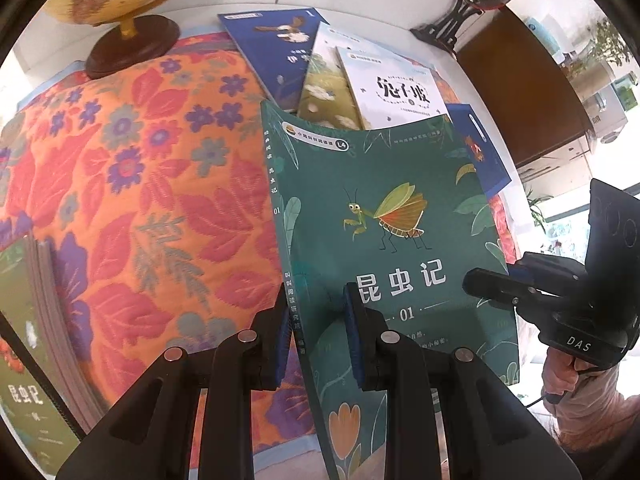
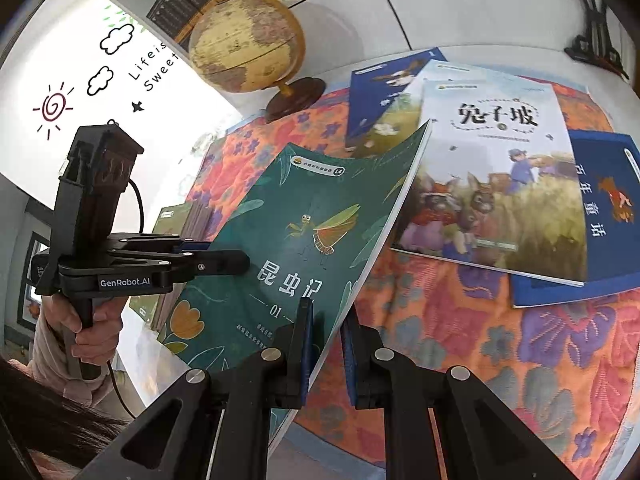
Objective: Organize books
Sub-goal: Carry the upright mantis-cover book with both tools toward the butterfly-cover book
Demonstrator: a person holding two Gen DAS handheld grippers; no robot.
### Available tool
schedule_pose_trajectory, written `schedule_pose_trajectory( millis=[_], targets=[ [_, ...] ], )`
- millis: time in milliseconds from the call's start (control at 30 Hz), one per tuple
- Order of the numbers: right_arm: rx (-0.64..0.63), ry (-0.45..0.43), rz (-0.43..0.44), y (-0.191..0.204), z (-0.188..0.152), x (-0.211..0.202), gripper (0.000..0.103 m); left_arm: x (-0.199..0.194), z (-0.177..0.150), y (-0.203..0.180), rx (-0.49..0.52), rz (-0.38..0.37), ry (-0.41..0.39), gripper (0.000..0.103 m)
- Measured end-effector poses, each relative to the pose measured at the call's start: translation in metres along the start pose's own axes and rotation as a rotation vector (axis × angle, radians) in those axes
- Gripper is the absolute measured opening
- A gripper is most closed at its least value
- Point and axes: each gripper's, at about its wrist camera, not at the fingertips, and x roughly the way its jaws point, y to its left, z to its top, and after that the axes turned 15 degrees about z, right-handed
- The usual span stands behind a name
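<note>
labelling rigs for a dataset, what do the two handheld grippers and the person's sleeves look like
Both the left gripper and the right gripper are matte black, with angular linked fingers, silver pivot pins and blue pads. The left one reads "GenRobot.AI" in white on its side, with a boxy black block on top and a thin black cable. The right one reads "DAS". The sleeves look pale pink.

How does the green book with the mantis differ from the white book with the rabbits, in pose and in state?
The green mantis book is lifted and tilted, its cover bent; the white rabbit book lies flat on other books. The left gripper and right gripper are shut on the green book's lower edge; nothing grips the white one. Both are thin paperbacks with Chinese titles.
</note>
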Motion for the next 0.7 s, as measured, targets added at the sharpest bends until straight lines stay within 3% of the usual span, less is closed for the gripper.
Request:
schedule_pose_trajectory(
  millis=[700],
  targets=[
    [-0.076, -0.003, 0.017, 0.074, 0.016, 0.035, 0.013, -0.048, -0.028, 0.067, -0.058, 0.024, -0.078, 0.021]
  ],
)
